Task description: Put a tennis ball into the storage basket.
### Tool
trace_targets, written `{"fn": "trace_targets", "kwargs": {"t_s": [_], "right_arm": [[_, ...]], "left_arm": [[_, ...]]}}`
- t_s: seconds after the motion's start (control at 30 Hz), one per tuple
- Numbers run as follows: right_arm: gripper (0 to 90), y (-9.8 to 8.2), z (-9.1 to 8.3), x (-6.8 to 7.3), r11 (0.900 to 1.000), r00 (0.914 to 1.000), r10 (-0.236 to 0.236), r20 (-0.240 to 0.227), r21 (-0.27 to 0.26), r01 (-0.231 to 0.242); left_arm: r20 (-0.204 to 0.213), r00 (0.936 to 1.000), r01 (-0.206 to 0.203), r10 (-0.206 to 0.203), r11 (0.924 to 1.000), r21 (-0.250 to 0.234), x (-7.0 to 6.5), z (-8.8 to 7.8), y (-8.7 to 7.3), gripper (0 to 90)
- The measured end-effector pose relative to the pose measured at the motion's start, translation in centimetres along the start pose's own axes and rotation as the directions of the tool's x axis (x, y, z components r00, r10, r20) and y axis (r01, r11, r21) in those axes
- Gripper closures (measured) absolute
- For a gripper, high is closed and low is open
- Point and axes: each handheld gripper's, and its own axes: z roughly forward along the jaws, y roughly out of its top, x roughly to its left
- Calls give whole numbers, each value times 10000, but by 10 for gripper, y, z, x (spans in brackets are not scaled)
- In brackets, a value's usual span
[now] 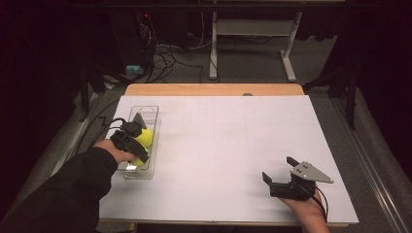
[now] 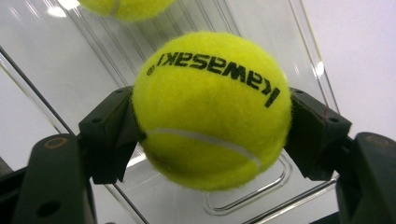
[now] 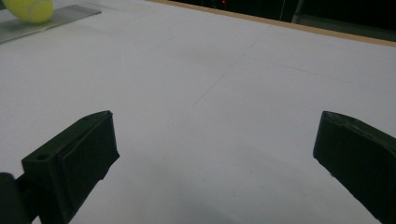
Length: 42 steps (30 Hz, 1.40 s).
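Note:
A yellow tennis ball (image 2: 212, 109) printed "kawasaki" sits between the black jaws of my left gripper (image 2: 212, 133), which is shut on it from both sides. It hangs over a clear plastic tray (image 2: 70, 70), and a second yellow ball (image 2: 126, 5) lies farther along that tray. In the high view my left gripper (image 1: 138, 145) is over the tray (image 1: 145, 112) at the table's left, with two yellow balls (image 1: 145, 137) beside it. My right gripper (image 1: 279, 169) rests near the front right of the table, open, with nothing between its jaws (image 3: 215, 154).
White paper (image 1: 228, 145) covers the tabletop; a wooden edge (image 1: 214, 89) shows at the far side. The right gripper view catches the tray's end (image 3: 46, 23) and a ball (image 3: 30, 9) far off. Cables and a stand's legs lie on the floor beyond.

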Motion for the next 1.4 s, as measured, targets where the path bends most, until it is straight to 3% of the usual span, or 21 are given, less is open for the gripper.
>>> {"fn": "trace_targets", "kwargs": {"t_s": [0.1, 0.23, 0.33, 0.47, 0.77, 1.1, 1.4], "right_arm": [[0, 0, 0, 0, 10000, 10000, 14, -28, -14, -14], [0, 1, -1, 0, 10000, 10000, 24, -8, -44, -24], [0, 1, -1, 0, 10000, 10000, 32, -16, -42, -32], [0, 2, -3, 0, 9999, 10000, 35, -3, -120, -35], [0, 2, -2, 1, 10000, 10000, 24, -7, -84, -24], [0, 1, -1, 2, 10000, 10000, -15, -88, -44, 14], [0, 1, -2, 2, 10000, 10000, 10, -79, -87, -11]], "left_arm": [[-81, 9999, 64, -65, 9999, -98, -1, -4, -1, 252], [43, 9997, -251, 253, 9989, -391, -3, -25, -4, 2], [-176, 9994, -298, 287, 9976, -632, -7, -35, -5, 5], [-166, 9984, -549, 537, 9948, -853, -18, -40, -2, 5], [-16, 9890, -1474, 1480, 9835, -1051, -60, -32, 17, 5], [217, 9670, -2506, 2538, 9631, -985, -114, -13, 43, 4], [391, 9464, -3162, 3207, 9442, -918, -146, -1, 56, 4]]}}
